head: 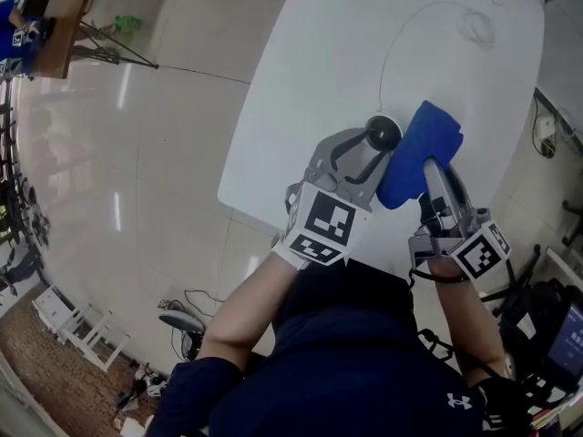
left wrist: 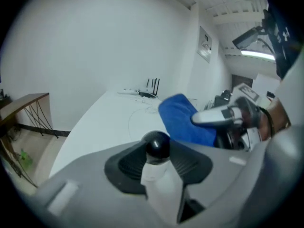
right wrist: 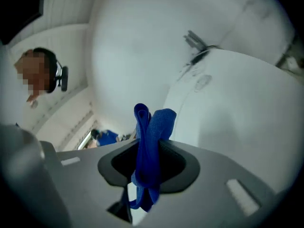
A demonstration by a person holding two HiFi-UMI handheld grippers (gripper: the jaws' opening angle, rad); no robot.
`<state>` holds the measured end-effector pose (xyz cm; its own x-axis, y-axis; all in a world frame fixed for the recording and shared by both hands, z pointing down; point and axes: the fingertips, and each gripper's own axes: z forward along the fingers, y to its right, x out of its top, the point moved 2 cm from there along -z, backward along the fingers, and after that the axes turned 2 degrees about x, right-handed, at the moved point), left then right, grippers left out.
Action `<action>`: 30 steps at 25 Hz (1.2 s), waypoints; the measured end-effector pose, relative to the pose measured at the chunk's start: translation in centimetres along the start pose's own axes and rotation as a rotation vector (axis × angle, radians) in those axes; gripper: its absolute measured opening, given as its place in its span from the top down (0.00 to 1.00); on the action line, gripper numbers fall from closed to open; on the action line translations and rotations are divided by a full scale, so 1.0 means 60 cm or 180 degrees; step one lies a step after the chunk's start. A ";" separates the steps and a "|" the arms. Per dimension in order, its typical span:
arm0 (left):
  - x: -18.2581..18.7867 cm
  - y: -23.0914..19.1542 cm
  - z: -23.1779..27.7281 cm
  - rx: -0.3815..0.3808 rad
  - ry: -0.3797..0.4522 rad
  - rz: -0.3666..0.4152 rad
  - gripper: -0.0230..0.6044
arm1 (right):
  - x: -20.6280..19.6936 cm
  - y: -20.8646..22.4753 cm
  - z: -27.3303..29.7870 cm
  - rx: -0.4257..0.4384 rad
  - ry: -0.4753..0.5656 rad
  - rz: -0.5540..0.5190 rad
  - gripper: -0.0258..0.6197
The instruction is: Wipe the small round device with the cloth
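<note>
- The small round device [left wrist: 157, 147], with a dark ball-shaped head on a pale body, sits right between the jaws of the left gripper [head: 372, 149], and the pads are pinching it from both sides.
- In the head view it's held up above the near part of the white table [head: 346, 53], head pointing away from the person.
- Just to its right is the blue cloth [head: 421, 151], bunched into a thick fold; whether it actually touches the device is too close to call.
- The right gripper [head: 430, 173] has its jaws clamped on that cloth. Its own view shows the fabric squeezed into a narrow upright strip between the pads, a loop sticking out past the tips and a tail hanging below.
- Both grippers are side by side, close in front of the person's body, the marker cubes facing the head camera.
- Further out on the table, a thin cable [head: 393, 39] curves in a loop.
- At the far end, the left gripper view shows a router [left wrist: 151, 90] with upright antennas.
- Left of the table, there's glossy pale floor [head: 137, 153].
</note>
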<state>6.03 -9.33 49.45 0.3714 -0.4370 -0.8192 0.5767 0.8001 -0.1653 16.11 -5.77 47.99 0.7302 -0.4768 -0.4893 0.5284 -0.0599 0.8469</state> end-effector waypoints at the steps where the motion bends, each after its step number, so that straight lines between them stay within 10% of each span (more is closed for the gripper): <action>1: 0.001 -0.002 -0.001 0.0019 0.0027 0.0003 0.72 | -0.018 0.013 -0.011 -0.0034 0.0150 0.0256 0.79; 6: 0.003 0.004 0.004 0.0099 0.0079 0.0101 0.72 | -0.102 0.073 -0.022 -0.0177 0.0159 0.1059 0.79; 15: 0.003 0.005 0.007 0.0094 0.0001 0.0177 0.72 | -0.136 0.128 -0.027 -0.0805 -0.0152 0.1245 0.79; 22: -0.008 0.007 0.014 0.0053 -0.0062 0.0197 0.72 | -0.044 0.036 -0.002 -0.0374 -0.0117 0.0341 0.79; 30: -0.011 0.005 -0.003 0.0031 -0.0141 0.0105 0.72 | 0.034 -0.012 0.038 -0.0709 -0.0956 -0.1885 0.79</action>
<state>5.83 -8.72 49.87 0.4220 -0.4283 -0.7990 0.5705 0.8104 -0.1331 16.23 -8.70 46.85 0.1576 -0.6431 -0.7494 0.9001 -0.2186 0.3769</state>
